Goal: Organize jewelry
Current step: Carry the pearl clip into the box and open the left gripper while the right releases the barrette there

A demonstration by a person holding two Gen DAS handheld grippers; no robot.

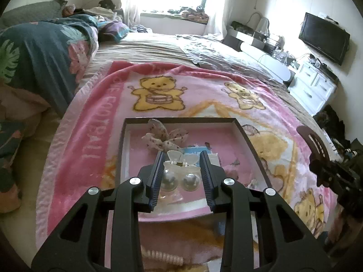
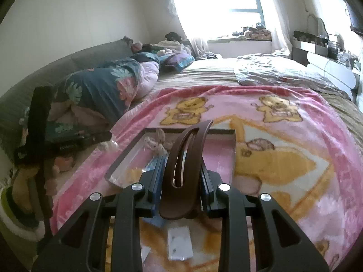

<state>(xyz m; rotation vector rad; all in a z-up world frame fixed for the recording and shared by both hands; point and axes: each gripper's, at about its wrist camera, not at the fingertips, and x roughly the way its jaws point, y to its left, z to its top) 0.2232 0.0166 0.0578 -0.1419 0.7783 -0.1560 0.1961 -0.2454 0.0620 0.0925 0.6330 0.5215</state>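
A shallow dark-rimmed tray point(image 1: 249, 136) sits on a pink teddy-bear blanket point(image 1: 95, 136) spread over a bed. Inside it, toward the far left, lies a speckled fabric bow point(image 1: 163, 136). Above the tray, the left gripper point(image 1: 182, 161) pinches a clear hair claw with two pearl balls point(image 1: 179, 170). Further right, the right gripper point(image 2: 182, 165) is clamped on a brown curved hair clip point(image 2: 181, 170), held upright above the tray's right side.
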